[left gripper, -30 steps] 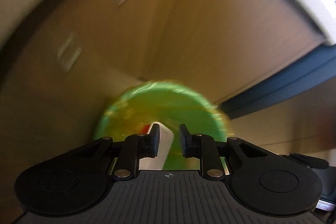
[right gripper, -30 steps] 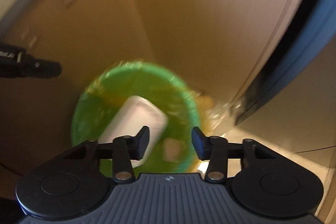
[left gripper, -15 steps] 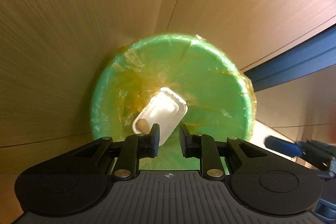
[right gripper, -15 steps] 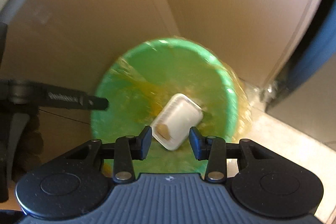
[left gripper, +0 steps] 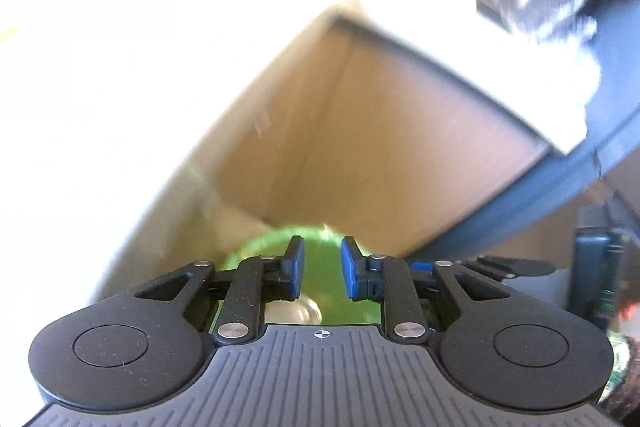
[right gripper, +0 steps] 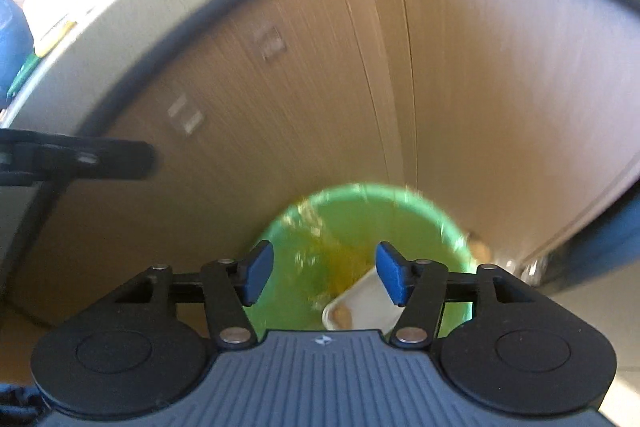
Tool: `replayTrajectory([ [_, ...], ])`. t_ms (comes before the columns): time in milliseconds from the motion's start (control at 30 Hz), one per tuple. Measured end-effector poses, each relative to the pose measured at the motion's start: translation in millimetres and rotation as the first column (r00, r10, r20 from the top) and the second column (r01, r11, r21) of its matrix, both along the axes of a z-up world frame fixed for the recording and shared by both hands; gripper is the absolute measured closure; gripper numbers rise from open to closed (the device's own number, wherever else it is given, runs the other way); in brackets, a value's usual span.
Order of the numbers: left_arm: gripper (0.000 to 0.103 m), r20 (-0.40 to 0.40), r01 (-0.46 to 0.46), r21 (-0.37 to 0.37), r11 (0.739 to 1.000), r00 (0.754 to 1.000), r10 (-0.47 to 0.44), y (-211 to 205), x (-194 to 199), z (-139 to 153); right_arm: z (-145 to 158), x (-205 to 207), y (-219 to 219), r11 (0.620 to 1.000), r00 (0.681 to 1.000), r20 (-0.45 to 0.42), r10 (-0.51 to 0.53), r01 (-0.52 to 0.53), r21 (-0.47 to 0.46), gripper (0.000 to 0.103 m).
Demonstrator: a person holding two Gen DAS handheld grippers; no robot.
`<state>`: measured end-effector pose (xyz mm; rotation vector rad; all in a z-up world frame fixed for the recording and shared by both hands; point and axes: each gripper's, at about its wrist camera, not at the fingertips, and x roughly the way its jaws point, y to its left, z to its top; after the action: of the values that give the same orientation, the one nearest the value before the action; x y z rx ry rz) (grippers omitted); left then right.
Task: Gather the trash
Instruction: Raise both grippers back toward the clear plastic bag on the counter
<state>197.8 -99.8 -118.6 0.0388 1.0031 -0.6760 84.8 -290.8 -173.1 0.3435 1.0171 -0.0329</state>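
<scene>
Green round plastic bin (right gripper: 360, 219): on the floor, lined, holding white foam tray (right gripper: 360, 303).
Left gripper (left gripper: 322, 269): fingers slightly apart, empty.
Right gripper (right gripper: 324, 273): fingers wide apart, empty.
Risk: motion blur suggests swinging; could knock the bin.

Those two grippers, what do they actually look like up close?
Both look alike. The left gripper and right gripper each have a dark ribbed body, two round black discs at the sides, black linkage arms with silver rivets, and blue pads on the fingertips. A small round mark sits at the body's front edge. No cables show.
</scene>
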Motion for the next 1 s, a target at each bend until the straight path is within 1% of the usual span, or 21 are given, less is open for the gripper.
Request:
replayTrajectory([
  [100, 0.08, 0.07, -0.033, -0.08, 0.996, 0.997, 0.039, 20.2, -1.5, 37.2, 23.7, 16.2, 2.2, 1.0, 0.998, 0.054, 0.016, -0.016, -0.008, 0.031],
  [167, 0.08, 0.111, -0.065, -0.124, 0.99, 0.991, 0.079, 34.9, 3.2, 53.4, 41.2, 24.3, 7.1, 0.999, 0.995, 0.096, 0.025, -0.022, -0.033, 0.028],
  [267, 0.08, 0.196, -0.128, -0.161, 0.979, 0.968, 0.159, 58.7, 22.6, 82.4, 69.9, 37.3, 20.2, 0.996, 0.987, 0.161, 0.024, -0.009, -0.094, 0.023],
  [367, 0.08, 0.275, -0.157, -0.192, 0.969, 0.939, 0.207, 77.8, 55.6, 103.8, 97.8, 52.1, 40.4, 0.987, 0.974, 0.224, 0.017, 0.02, -0.162, 0.016],
  [433, 0.08, 0.285, -0.166, -0.208, 0.964, 0.933, 0.222, 90.7, 84.3, 111.2, 115.5, 65.1, 56.5, 0.977, 0.973, 0.232, -0.002, 0.052, -0.206, 0.015],
  [467, 0.08, 0.292, -0.154, -0.219, 0.963, 0.932, 0.215, 99.4, 97.1, 115.6, 126.3, 72.8, 64.6, 0.974, 0.974, 0.225, -0.006, 0.057, -0.221, 0.013],
  [567, 0.08, 0.337, -0.099, -0.235, 0.967, 0.925, 0.176, 114.6, 128.6, 116.4, 143.3, 100.7, 93.1, 0.964, 0.978, 0.203, 0.053, 0.003, -0.266, 0.011],
  [600, 0.08, 0.338, -0.092, -0.24, 0.966, 0.925, 0.172, 120.3, 138.4, 114.8, 145.7, 109.1, 102.9, 0.96, 0.977, 0.203, 0.068, -0.009, -0.279, 0.011],
  [700, 0.08, 0.299, -0.118, -0.25, 0.961, 0.935, 0.192, 126.9, 164.8, 106.6, 149.9, 132.4, 131.4, 0.948, 0.972, 0.204, 0.121, -0.052, -0.314, 0.011],
  [767, 0.08, 0.303, -0.111, -0.273, 0.956, 0.933, 0.195, 130.8, 171.3, 107.8, 151.5, 142.7, 139.3, 0.952, 0.97, 0.209, 0.127, -0.061, -0.3, 0.011],
  [867, 0.08, 0.289, -0.09, -0.301, 0.949, 0.94, 0.181, 131.6, 182.7, 108.1, 143.9, 156.9, 140.2, 0.973, 0.977, 0.176, 0.118, -0.078, -0.219, 0.011],
  [933, 0.08, 0.287, -0.048, -0.299, 0.953, 0.948, 0.138, 126.7, 186.9, 108.1, 139.0, 161.0, 139.0, 0.984, 0.98, 0.163, 0.111, -0.085, -0.158, 0.011],
  [1000, 0.08, 0.296, -0.018, -0.288, 0.958, 0.949, 0.106, 120.2, 186.2, 106.7, 132.7, 161.8, 141.5, 0.986, 0.978, 0.163, 0.128, -0.108, -0.125, 0.011],
])
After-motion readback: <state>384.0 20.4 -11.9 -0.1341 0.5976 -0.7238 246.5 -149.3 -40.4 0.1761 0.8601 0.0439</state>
